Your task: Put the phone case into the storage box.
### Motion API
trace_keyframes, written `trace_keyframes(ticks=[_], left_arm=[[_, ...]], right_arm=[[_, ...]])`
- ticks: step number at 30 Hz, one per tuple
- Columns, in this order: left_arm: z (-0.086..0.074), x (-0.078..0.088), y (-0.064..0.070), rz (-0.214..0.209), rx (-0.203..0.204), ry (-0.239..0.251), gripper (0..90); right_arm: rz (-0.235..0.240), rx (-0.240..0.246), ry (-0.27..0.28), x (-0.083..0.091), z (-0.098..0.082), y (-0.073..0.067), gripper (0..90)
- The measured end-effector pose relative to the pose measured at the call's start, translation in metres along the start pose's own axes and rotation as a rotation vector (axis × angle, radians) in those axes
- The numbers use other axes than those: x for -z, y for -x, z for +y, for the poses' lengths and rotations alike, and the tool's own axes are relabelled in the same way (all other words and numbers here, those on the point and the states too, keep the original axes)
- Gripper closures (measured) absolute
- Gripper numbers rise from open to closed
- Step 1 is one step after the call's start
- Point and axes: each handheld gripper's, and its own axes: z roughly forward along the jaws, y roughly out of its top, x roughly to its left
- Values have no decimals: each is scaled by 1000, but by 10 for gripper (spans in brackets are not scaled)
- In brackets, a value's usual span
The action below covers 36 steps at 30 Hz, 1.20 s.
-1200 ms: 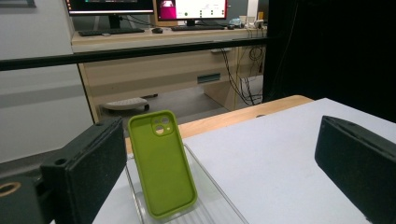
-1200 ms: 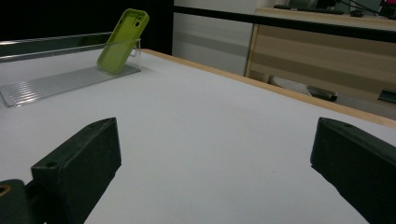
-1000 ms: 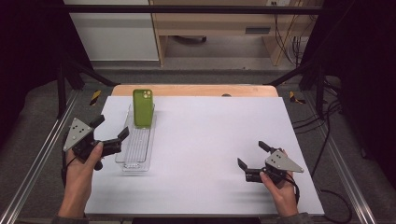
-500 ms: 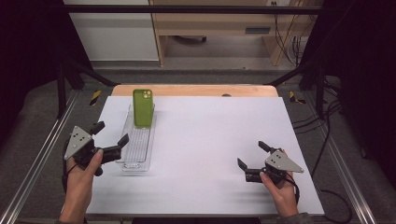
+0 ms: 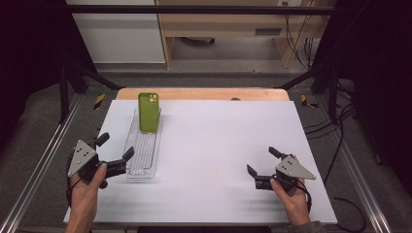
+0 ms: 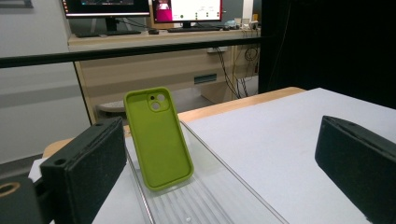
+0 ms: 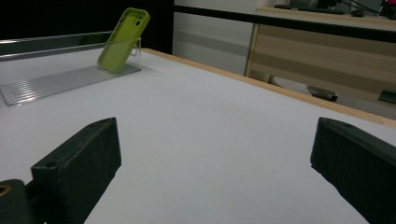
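White sheeting covers the table (image 5: 218, 145); the left gripper (image 5: 114, 156) is held low at the table's left edge, beside the near end of the clear tray (image 5: 143, 145), jaws wide apart and holding nothing; the right gripper (image 5: 260, 162) rests near the front right, also wide open and empty; the green phone case (image 5: 148, 111) leans upright at the tray's far end, well beyond the left gripper, camera cutouts at top.

Wooden desk (image 5: 223, 29) behind white table (image 5: 218, 145)
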Motion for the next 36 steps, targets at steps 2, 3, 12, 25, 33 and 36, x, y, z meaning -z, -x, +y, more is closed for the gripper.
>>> trace_keyframes(ticks=[2,3,12,25,33,36], left_arm=[[-5,0,0,-1,-4,0,18],[-7,1,0,2,-8,-1,18],[-23,2,2,-10,-13,-1,18],[-38,4,6,-9,-14,8,18],[-41,4,7,-11,-28,13,18],[-43,4,8,-12,-25,12,18]], right_arm=[[-1,1,0,0,0,0,20],[-1,1,0,0,0,0,21],[0,2,0,0,0,0,21],[-4,3,-1,1,0,1,21],[-7,1,1,1,0,2,21],[-11,-1,0,2,-1,3,21]])
